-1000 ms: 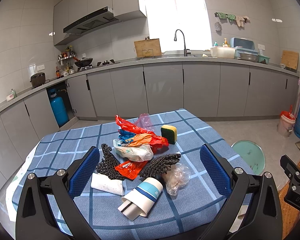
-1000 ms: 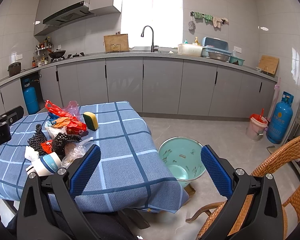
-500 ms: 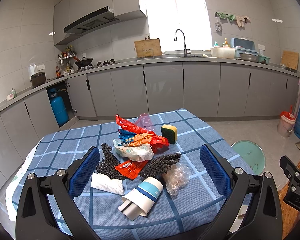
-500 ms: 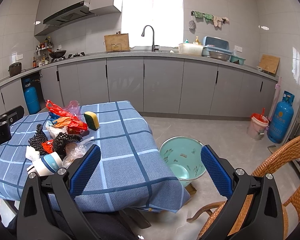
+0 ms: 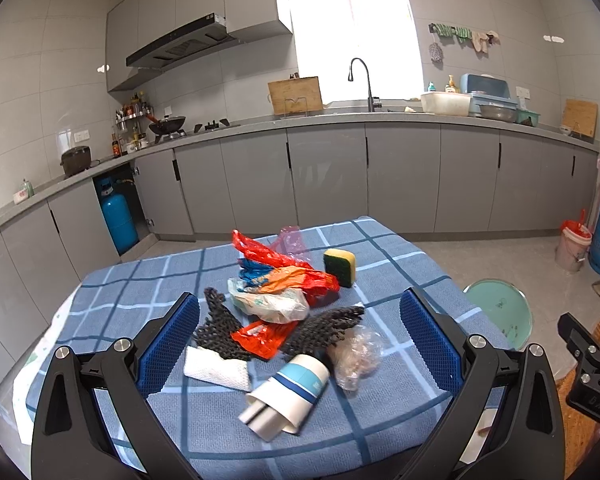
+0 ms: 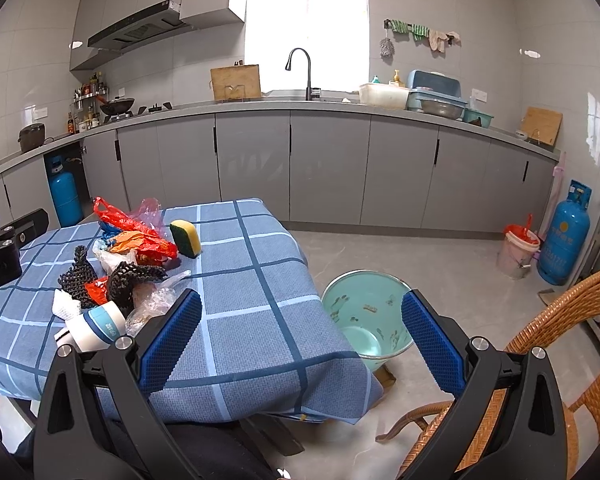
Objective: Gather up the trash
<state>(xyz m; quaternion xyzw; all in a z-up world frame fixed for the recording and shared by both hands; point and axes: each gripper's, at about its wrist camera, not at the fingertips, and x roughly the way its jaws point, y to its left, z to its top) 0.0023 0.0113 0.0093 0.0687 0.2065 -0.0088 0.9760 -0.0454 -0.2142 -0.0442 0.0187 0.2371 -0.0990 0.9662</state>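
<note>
Your left gripper (image 5: 299,340): black plastic frame, two angled arms, each with two silver round-head screws and a triangular cut-out. Fingers (image 5: 168,350) carry blue pads with fine ribbed texture. Your right gripper (image 6: 302,340): identical build, same blue pads (image 6: 430,344). White lettering on the black housing, partly legible.

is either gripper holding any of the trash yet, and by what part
Nothing is held. The left gripper and right gripper are both open and empty; the trash pile lies on the table.
</note>
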